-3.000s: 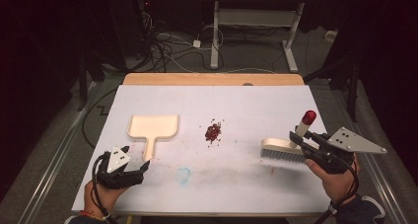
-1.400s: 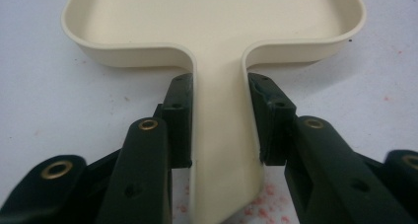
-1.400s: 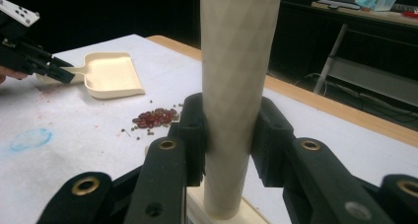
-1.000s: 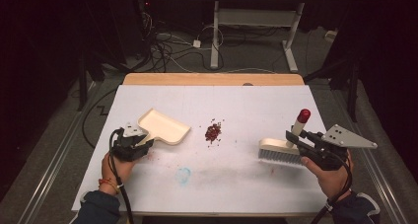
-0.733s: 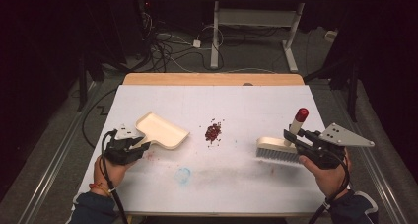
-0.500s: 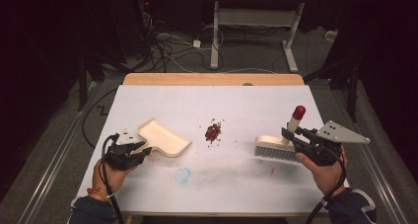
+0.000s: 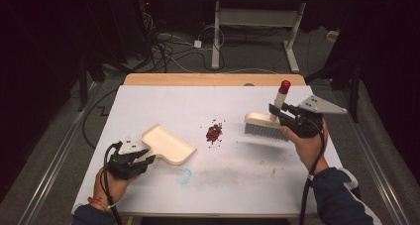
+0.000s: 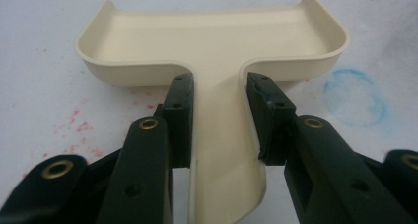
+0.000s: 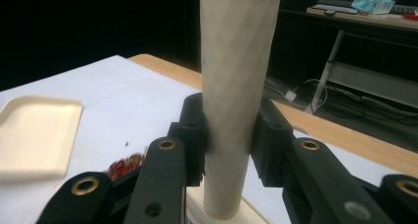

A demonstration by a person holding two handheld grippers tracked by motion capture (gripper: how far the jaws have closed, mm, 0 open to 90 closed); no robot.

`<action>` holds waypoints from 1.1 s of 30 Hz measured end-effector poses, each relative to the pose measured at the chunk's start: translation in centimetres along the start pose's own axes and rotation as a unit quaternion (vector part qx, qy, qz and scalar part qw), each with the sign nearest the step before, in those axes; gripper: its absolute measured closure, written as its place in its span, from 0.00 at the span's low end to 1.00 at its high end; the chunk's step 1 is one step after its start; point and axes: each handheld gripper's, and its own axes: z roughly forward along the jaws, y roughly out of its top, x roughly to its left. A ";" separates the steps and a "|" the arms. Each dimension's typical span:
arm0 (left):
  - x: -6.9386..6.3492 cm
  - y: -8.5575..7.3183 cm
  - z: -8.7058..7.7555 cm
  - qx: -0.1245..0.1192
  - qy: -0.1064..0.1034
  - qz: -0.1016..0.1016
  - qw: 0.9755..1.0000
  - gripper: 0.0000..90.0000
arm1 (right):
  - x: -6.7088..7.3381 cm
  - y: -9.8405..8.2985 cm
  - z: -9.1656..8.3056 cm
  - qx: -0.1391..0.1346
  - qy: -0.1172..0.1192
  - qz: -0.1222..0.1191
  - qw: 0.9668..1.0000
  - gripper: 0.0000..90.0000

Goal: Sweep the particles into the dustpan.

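With left gripper (image 8: pixel 217 120) clamping the dustpan (image 7: pixel 167 144) and right gripper (image 9: pixel 230 135) clamping the brush (image 7: pixel 267 124) — sweep the crumbs (image 7: pixel 214 132) low, panward.

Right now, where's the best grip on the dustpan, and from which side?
Grip the flat handle of the dustpan, edge to edge, coming from the handle end, opposite the open lip. The narrow, straight-sided handle fits between the jaws, and the raised rear wall stops a forward slide. The left hand-held gripper already clamps it this way.
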 end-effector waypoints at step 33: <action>-4.1 0.7 2.5 -0.008 -0.034 0.019 0.999 0.70 | 5.4 0.6 14.2 0.023 -0.038 0.009 0.999 0.78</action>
